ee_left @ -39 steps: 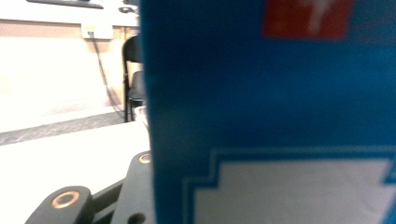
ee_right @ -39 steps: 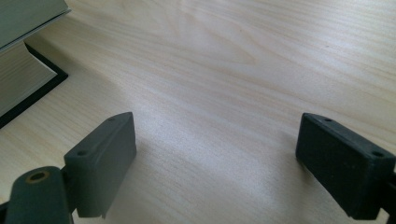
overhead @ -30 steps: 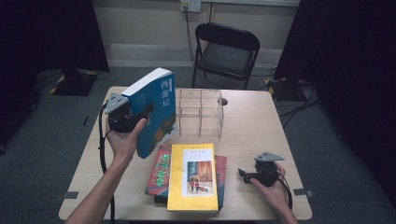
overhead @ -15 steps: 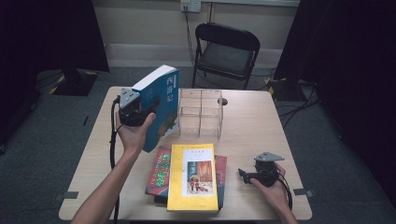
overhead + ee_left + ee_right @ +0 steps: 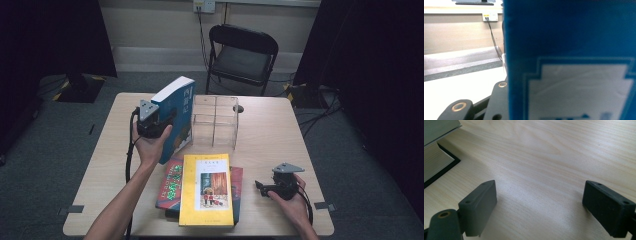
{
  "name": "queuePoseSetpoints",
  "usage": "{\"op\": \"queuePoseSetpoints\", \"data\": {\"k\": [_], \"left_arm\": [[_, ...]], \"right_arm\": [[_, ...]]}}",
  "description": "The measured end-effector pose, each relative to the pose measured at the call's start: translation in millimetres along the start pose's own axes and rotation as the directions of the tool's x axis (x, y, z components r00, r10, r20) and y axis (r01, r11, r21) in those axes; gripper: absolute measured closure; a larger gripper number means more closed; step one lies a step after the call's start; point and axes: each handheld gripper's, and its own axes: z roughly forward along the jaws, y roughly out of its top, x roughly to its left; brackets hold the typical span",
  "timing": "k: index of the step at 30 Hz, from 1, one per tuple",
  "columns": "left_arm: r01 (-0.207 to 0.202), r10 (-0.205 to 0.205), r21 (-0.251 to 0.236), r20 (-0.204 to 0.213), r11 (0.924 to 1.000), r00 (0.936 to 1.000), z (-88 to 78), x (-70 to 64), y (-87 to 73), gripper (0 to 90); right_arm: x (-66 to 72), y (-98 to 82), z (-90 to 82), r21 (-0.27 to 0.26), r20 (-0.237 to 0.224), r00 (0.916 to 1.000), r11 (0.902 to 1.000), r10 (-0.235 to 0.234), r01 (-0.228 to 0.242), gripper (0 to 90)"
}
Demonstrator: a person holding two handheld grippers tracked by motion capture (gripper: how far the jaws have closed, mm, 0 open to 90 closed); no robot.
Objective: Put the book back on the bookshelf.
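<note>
High view: left gripper (image 5: 159, 121) clamped on blue book (image 5: 175, 116), book held upright and tilted above table (image 5: 280, 135), just left of clear acrylic organizer (image 5: 216, 120), at 9 o'clock from it. Yellow book (image 5: 206, 189) tops flat stack at 6 o'clock from organizer, red book (image 5: 171, 180) beneath. Right gripper (image 5: 272, 189) low over table at 3 o'clock from stack, jaws spread, nothing between. Left gripper view: blue cover (image 5: 571, 57) close against lens. Right gripper view: bare wood (image 5: 541, 170) between jaws.
</note>
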Motion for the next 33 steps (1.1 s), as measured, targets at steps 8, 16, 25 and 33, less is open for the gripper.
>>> {"op": "queuePoseSetpoints", "data": {"k": [8, 16, 25, 33], "left_arm": [[0.012, -0.012, -0.033, 0.007, 0.9994, 0.9999, -8.0, 1.5, -12.0, 61.6], [-0.009, 0.009, 0.0, 0.024, 1.0, 0.9997, -22.4, -0.3, -20.4, 60.5], [0.079, -0.079, 0.003, 0.05, 0.9969, 0.9956, -32.9, 7.7, -26.5, 58.0], [0.064, -0.065, 0.014, 0.06, 0.9978, 0.9961, -37.9, 7.9, -24.2, 57.6]], "right_arm": [[0.1, 0.0, 0.0, 0.0, 0.0, 1.0, 1.0, 0.0, 0.0, 11.9], [0.2, 0.0, 0.0, 0.0, 0.001, 1.0, 1.0, 0.001, -0.001, 12.0], [0.4, 0.0, 0.0, 0.001, 0.001, 1.0, 1.0, 0.003, -0.003, 12.0], [0.5, 0.0, 0.0, 0.001, 0.002, 1.0, 1.0, 0.003, -0.003, 12.0]]}}
